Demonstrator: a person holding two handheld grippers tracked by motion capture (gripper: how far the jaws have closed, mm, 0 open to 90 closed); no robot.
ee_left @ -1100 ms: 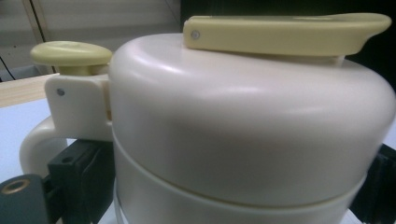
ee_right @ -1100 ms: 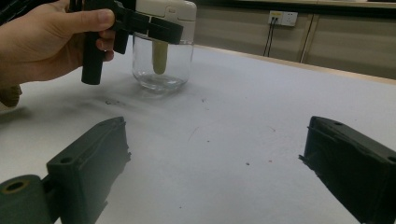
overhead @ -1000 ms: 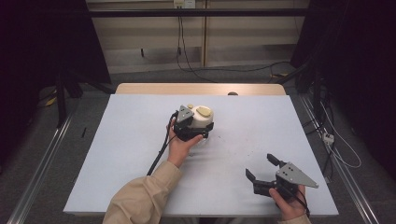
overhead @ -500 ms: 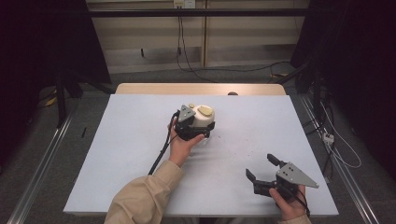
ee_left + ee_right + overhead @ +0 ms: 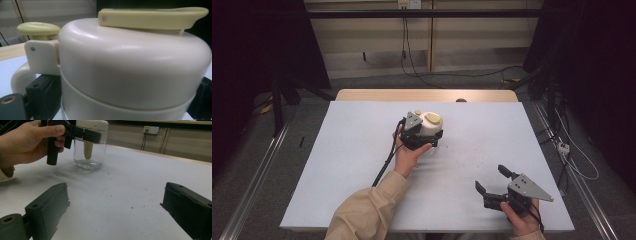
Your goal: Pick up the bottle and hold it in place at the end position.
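Right gripper (image 5: pixel 493 186): near table edge, jaws spread wide, empty.
Left gripper (image 5: pixel 424 136): jaws clamped round the jug's cream top.
Jug (image 5: pixel 428 128): mid-table, glass base down.
Advice: keep the squeeze level; avoid the lid lever (image 5: pixel 152 18).

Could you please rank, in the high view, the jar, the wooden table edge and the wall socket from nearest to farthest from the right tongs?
From the right tongs, at the table's near right:
1. The jar, mid-table to the left, held in the left tongs.
2. The wooden table edge, along the far side.
3. The wall socket, at the top of the back wall.
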